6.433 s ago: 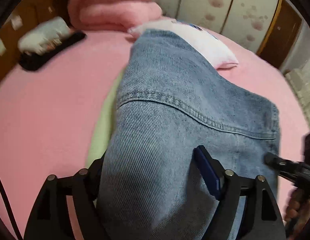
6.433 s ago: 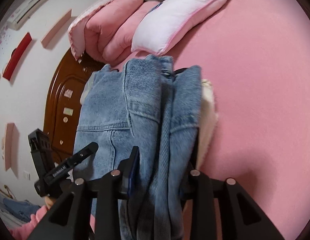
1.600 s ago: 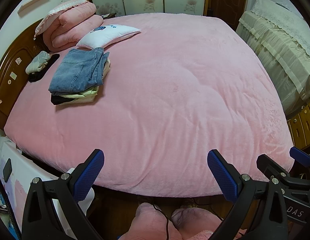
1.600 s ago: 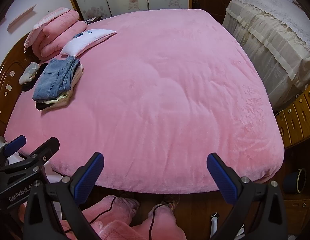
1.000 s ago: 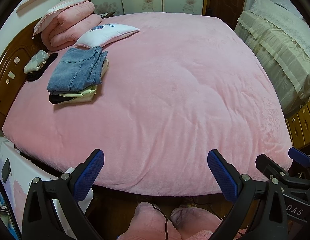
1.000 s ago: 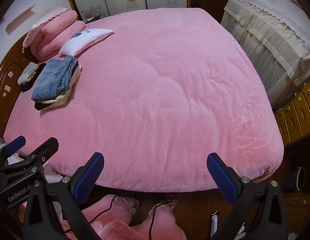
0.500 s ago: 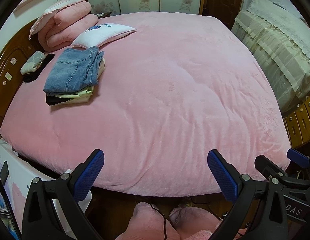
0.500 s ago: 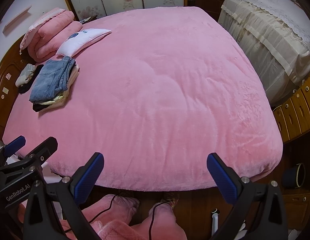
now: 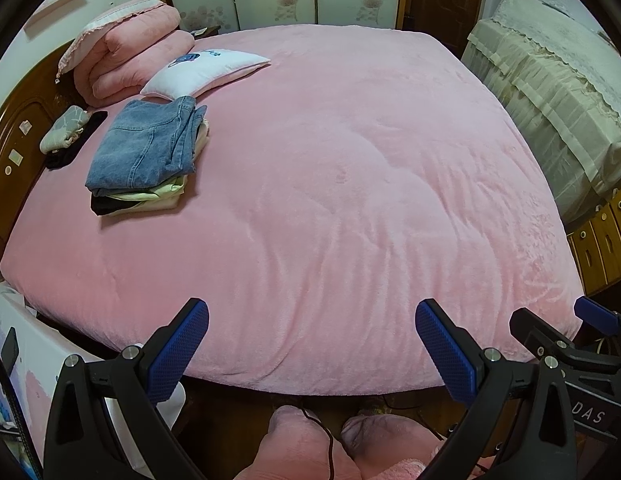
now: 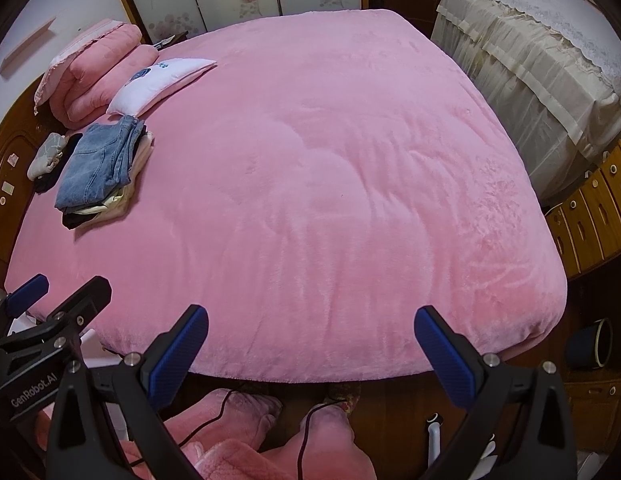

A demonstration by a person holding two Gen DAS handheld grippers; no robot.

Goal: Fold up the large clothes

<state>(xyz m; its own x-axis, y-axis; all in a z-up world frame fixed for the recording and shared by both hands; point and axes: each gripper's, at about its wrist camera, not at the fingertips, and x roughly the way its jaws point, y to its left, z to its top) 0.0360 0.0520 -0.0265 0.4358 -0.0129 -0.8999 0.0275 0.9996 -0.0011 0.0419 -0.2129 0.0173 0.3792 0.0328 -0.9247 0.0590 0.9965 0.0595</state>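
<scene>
Folded blue jeans [image 9: 144, 148] [image 10: 96, 168] lie on top of a small stack of folded clothes [image 9: 140, 200] at the far left of the pink bed [image 9: 350, 184] [image 10: 330, 184]. Both grippers are held back over the bed's near edge, far from the stack. My left gripper [image 9: 310, 340] is open with nothing between its blue pads. My right gripper [image 10: 310, 340] is open and empty too. The right gripper also shows at the lower right of the left wrist view [image 9: 570, 344], and the left gripper at the lower left of the right wrist view [image 10: 42, 308].
A white pillow [image 9: 206, 72] and a rolled pink quilt [image 9: 126, 56] lie near the wooden headboard [image 9: 14, 148]. A cloth-covered piece of furniture [image 9: 550, 92] and a wooden drawer unit [image 10: 590, 216] stand to the right. The person's pink-clad legs [image 10: 270, 440] are below.
Both grippers let go of the jeans and drew back from the stack to the foot of the bed. Over the last second the view has drifted only slightly.
</scene>
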